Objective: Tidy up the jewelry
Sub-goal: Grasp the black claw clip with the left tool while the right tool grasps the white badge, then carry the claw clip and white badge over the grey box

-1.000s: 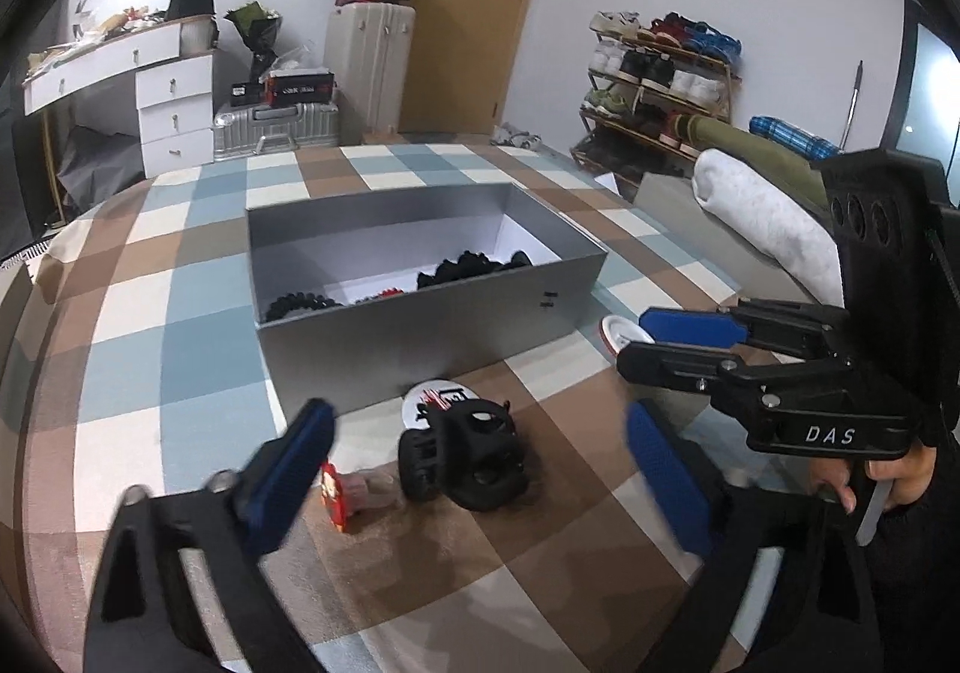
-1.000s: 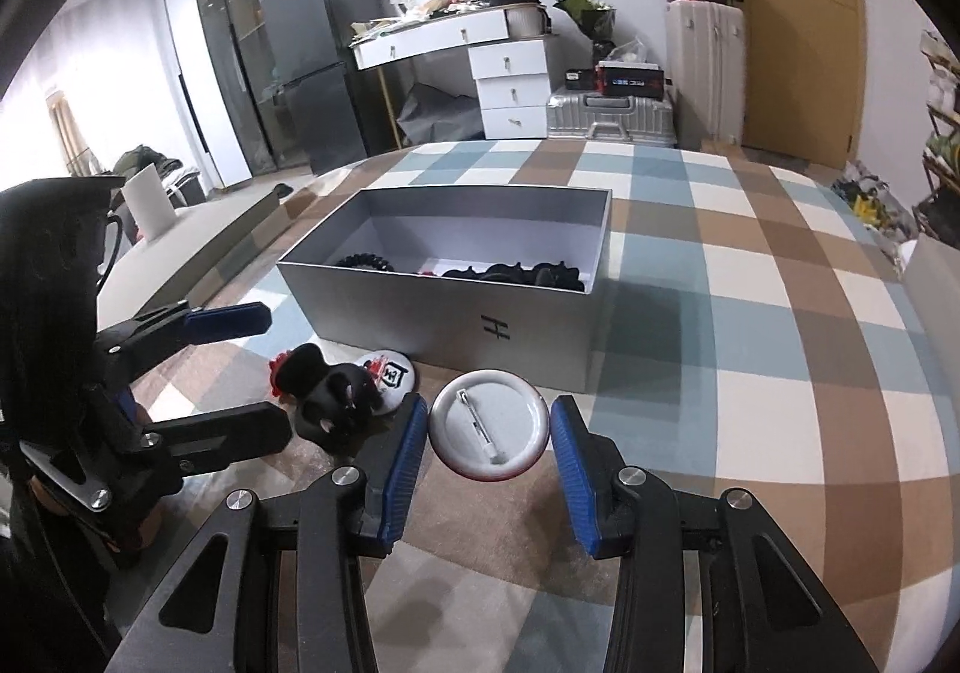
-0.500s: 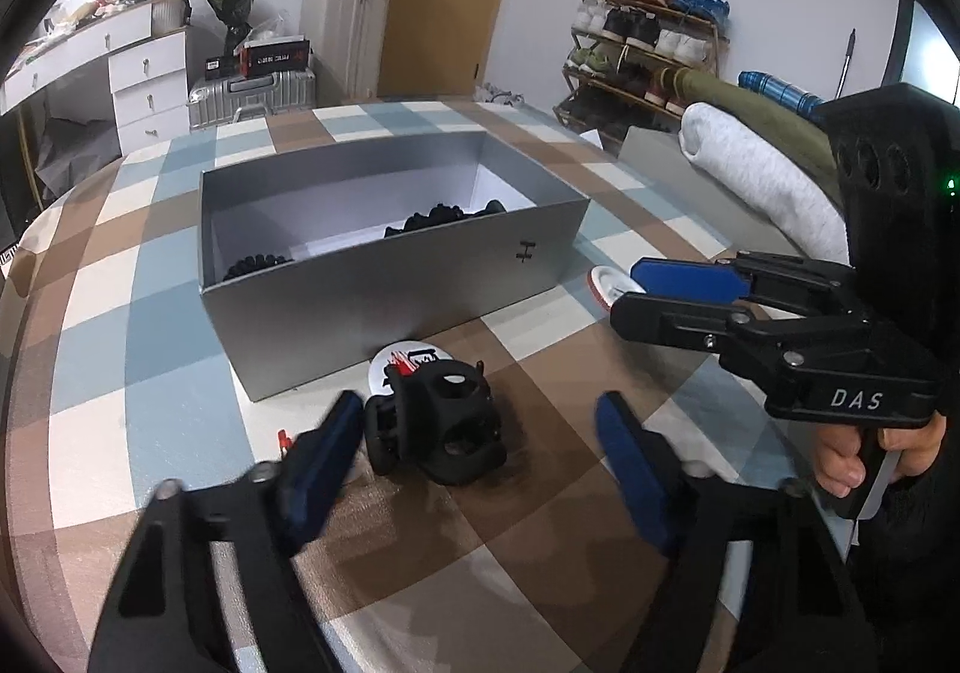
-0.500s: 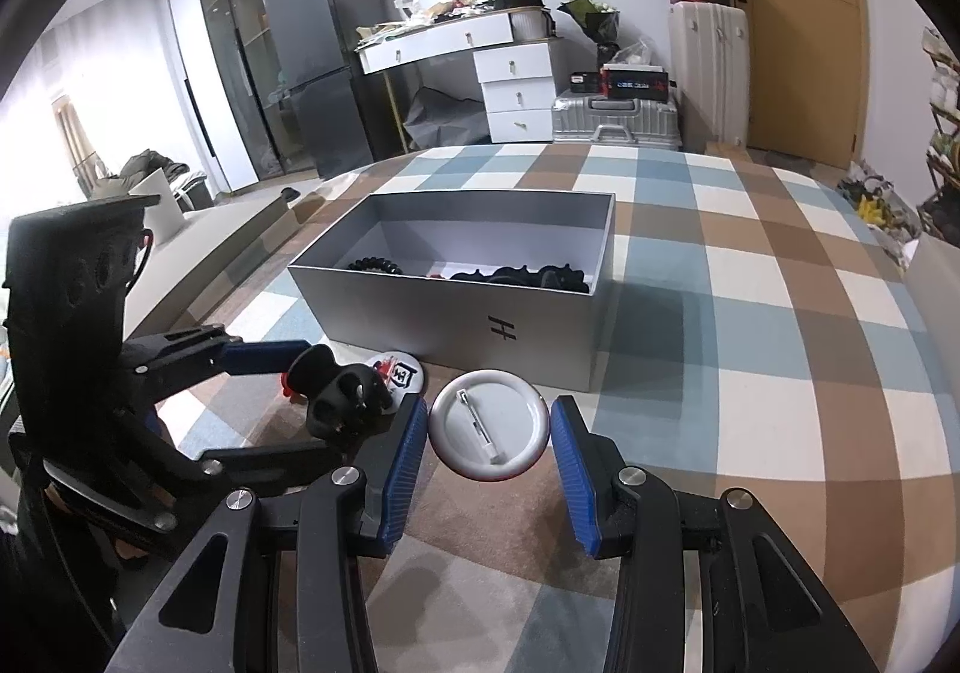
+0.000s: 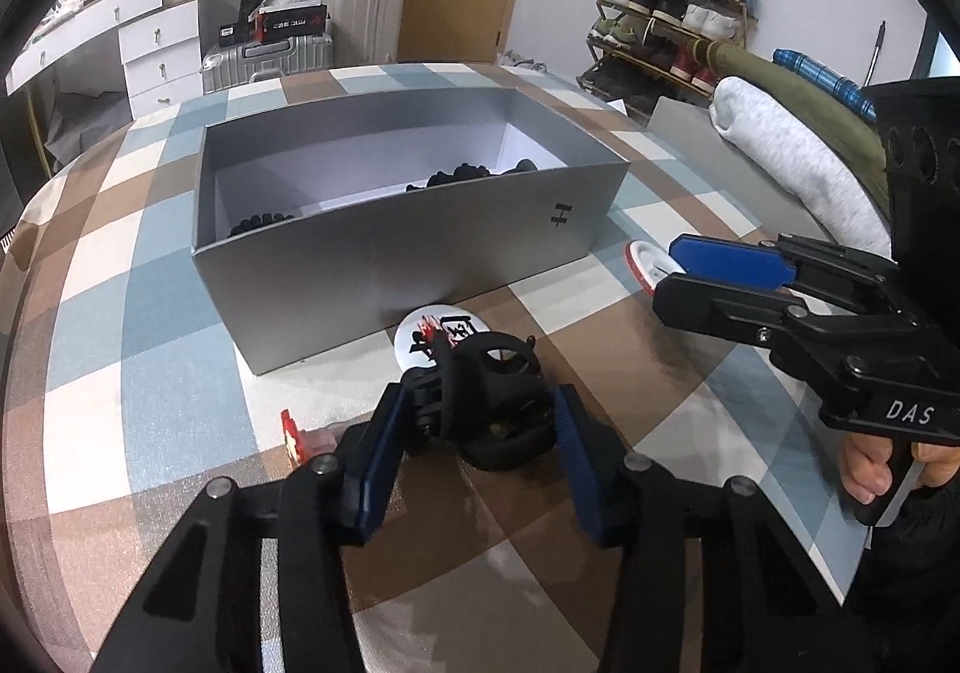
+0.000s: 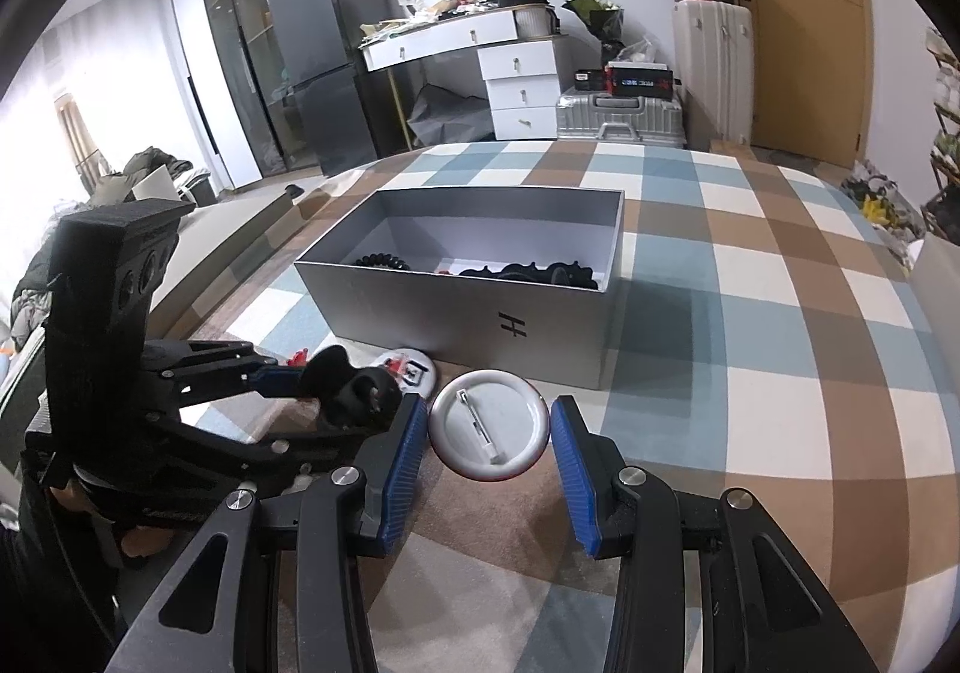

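Left gripper (image 5: 480, 433) jaws, just closing, seemingly pinch black claw clip (image 5: 492, 403); right gripper (image 6: 489, 433) clamps pin badge (image 6: 489, 424) edgewise.

Both our grippers angled down, side by side

Our left gripper (image 5: 474, 427) has just been closing its jaws, blue pads now against the black hair claw (image 5: 489, 403). Our right gripper (image 6: 489, 433) holds its jaws on the round pin badge (image 6: 489, 424), our hand (image 5: 870, 469) on its handle.
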The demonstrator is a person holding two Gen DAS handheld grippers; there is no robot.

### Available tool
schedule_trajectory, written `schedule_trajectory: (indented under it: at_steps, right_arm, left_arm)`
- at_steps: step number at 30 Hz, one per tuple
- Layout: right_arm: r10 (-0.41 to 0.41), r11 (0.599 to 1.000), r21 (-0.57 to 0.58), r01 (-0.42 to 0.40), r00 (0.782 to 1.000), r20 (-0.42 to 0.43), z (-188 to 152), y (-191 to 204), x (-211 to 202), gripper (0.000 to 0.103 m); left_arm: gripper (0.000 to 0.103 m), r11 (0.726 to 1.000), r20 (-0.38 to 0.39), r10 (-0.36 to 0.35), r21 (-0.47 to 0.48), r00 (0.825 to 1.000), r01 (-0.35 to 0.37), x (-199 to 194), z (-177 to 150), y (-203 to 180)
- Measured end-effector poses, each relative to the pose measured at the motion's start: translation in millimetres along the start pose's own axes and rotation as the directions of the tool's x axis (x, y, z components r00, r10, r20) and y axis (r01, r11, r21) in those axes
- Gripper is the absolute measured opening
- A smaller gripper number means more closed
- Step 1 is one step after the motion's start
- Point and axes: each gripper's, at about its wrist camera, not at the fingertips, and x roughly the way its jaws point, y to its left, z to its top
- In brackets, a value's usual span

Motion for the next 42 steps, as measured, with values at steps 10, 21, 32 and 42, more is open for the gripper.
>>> schedule_trajectory:
  at_steps: [10, 21, 32, 42]
  right_arm:
    - [0.002, 1.0, -0.002, -0.002, 1.0, 0.009, 0.4, 0.1, -0.9, 0.041]
    - [0.007, 1.0, 0.008, -0.007, 1.0, 0.026, 0.0, -1.6, -3.2, 0.041]
    - [0.013, 1.0, 0.019, -0.014, 0.999, 0.053, 2.2, -2.6, -9.8, 0.041]
    - [0.015, 0.999, 0.034, -0.018, 0.997, 0.08, 14.8, 1.2, -10.4, 0.041]
  left_arm:
    - [0.038, 1.0, 0.052, -0.026, 0.011, 0.998, 0.025, -8.2, 0.3, -1.4]
    - [0.038, 1.0, 0.153, -0.028, -0.007, 0.988, 0.029, -22.5, 3.3, 2.9]
    - [0.038, 0.997, 0.268, 0.016, -0.08, 0.963, 0.006, -34.3, 8.9, 15.1]
    - [0.038, 0.99, 0.321, 0.076, -0.136, 0.944, -0.033, -41.2, 9.0, 23.0]
